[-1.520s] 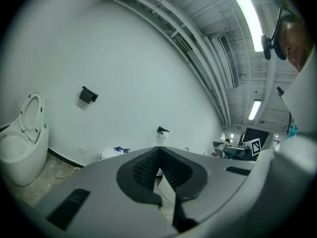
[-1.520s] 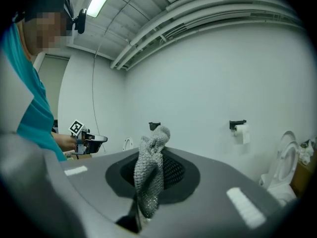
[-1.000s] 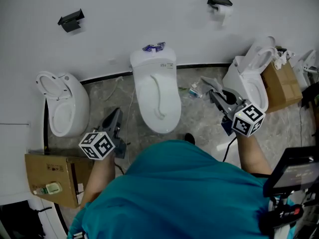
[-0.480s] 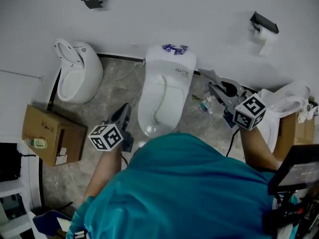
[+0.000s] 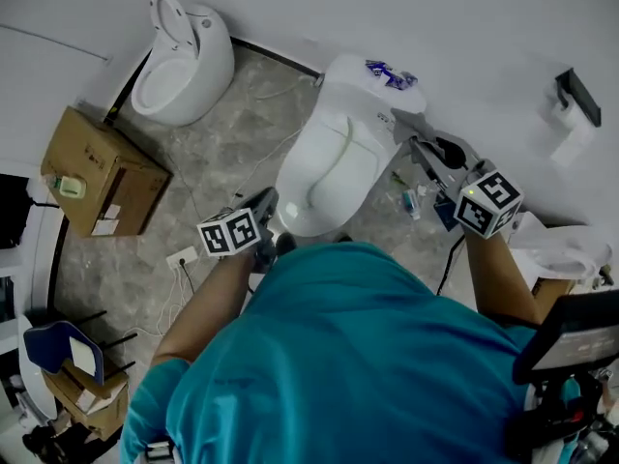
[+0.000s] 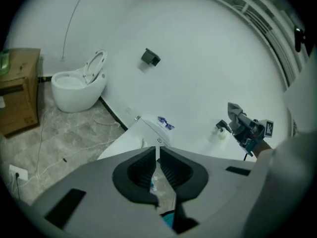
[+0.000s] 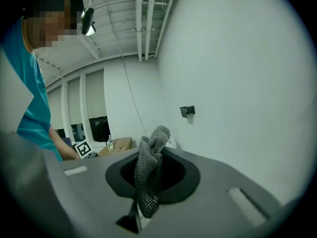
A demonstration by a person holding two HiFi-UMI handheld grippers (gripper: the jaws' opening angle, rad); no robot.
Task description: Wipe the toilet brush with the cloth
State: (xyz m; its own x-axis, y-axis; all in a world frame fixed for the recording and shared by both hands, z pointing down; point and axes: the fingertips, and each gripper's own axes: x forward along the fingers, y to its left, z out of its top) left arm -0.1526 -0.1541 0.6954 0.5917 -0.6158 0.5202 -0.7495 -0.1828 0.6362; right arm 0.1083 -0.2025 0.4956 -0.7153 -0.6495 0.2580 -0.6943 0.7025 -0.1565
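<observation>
Grey cloth (image 7: 152, 148) pinched in right gripper (image 7: 147, 182); left gripper (image 6: 158, 157) closed, empty.

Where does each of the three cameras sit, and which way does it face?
Head view: on the person's head, facing steeply down at the middle toilet and floor; teal shirt, forearms, left tool, right tool show.
Left gripper view: on the left tool, along its shut jaws toward the white wall; right forearm shows.
Right gripper view: on the right tool, along jaws clamping the grey cloth, toward wall and ceiling; teal sleeve shows.
Shared: head and left gripper views both show the right tool.
</observation>
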